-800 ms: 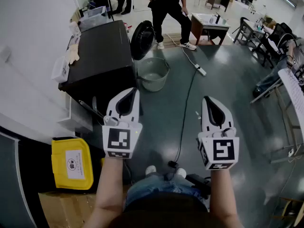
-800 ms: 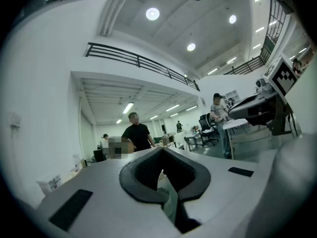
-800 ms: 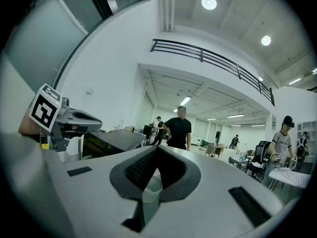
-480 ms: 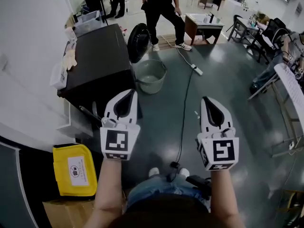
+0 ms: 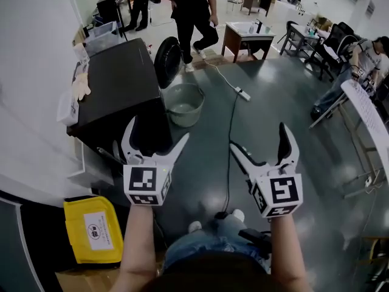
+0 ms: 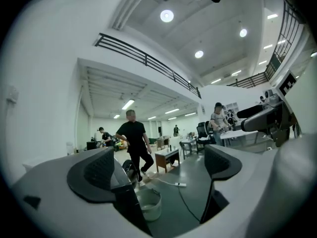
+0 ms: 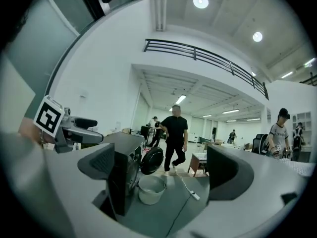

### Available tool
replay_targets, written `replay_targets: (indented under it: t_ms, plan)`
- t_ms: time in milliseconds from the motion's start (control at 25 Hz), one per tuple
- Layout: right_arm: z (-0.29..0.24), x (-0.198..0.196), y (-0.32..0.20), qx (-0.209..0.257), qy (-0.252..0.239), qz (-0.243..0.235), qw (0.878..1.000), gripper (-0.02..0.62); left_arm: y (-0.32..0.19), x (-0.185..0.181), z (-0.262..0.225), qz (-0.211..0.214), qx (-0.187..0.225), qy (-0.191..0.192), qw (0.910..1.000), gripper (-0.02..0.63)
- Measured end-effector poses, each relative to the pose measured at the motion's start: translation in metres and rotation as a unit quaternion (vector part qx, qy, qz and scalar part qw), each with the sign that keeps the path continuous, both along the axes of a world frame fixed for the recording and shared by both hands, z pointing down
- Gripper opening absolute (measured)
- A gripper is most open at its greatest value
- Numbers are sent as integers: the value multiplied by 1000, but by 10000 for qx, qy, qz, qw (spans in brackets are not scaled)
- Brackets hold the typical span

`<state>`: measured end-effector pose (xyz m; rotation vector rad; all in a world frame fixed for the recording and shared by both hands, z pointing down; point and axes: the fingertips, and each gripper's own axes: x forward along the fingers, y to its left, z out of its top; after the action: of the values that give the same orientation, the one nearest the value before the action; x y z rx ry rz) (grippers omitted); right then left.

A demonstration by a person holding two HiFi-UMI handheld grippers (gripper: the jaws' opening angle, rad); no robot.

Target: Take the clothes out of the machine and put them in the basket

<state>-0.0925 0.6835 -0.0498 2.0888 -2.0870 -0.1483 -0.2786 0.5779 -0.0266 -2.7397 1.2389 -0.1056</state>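
The black washing machine (image 5: 121, 90) stands at the left of the head view, its round door (image 5: 167, 62) swung open toward the far side. A pale round basket (image 5: 183, 104) sits on the floor just in front of the door. No clothes show in any view. My left gripper (image 5: 157, 131) is open and holds nothing, level in the air near the machine's near corner. To its right, my right gripper (image 5: 258, 137) is open and bare too, over the floor. Both gripper views look at the machine (image 7: 124, 177) and basket (image 7: 151, 189) from well back. The drum's inside is hidden.
A person in black (image 5: 194, 11) walks beyond the machine. A black cable with a power strip (image 5: 242, 94) runs across the floor between the grippers. A yellow box (image 5: 94, 230) lies at lower left, a small table (image 5: 249, 38) behind, seated people and a white chair (image 5: 368, 114) at right.
Both grippers' jaws were together in the earlier frames and now stand wide apart. The view has shifted slightly, so machine and basket sit a little farther left.
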Motion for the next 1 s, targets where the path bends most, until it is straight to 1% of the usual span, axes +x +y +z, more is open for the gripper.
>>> replay_targets:
  t_ms: [80,240,360,480,720,880,1000]
  plan:
    - [1,-1,-4,-20,65,-27,10000,557,-4,3,0,32,-24,-2,10000,538]
    - [0,5,-20,7,11,-123,9999,555,-17,13,3,98,-10,-122,9999,537]
    - [2,18,-37,52,108,-184,9998,554,-28,24,6,109,-22,-167,9998,537]
    - [7,37,-56,35,17,-274,9996,552,-42,40,10,28,-57,-259,9996,537]
    - [16,95,-104,-116,-75,-462,9988,552,-79,90,7,-266,-22,-399,9988,537]
    - [15,142,-138,-176,-82,-646,9977,552,-103,133,5,-491,-32,-520,9974,535]
    - [13,176,-160,-196,-43,-818,9964,551,-120,167,4,-627,-76,-538,9966,535]
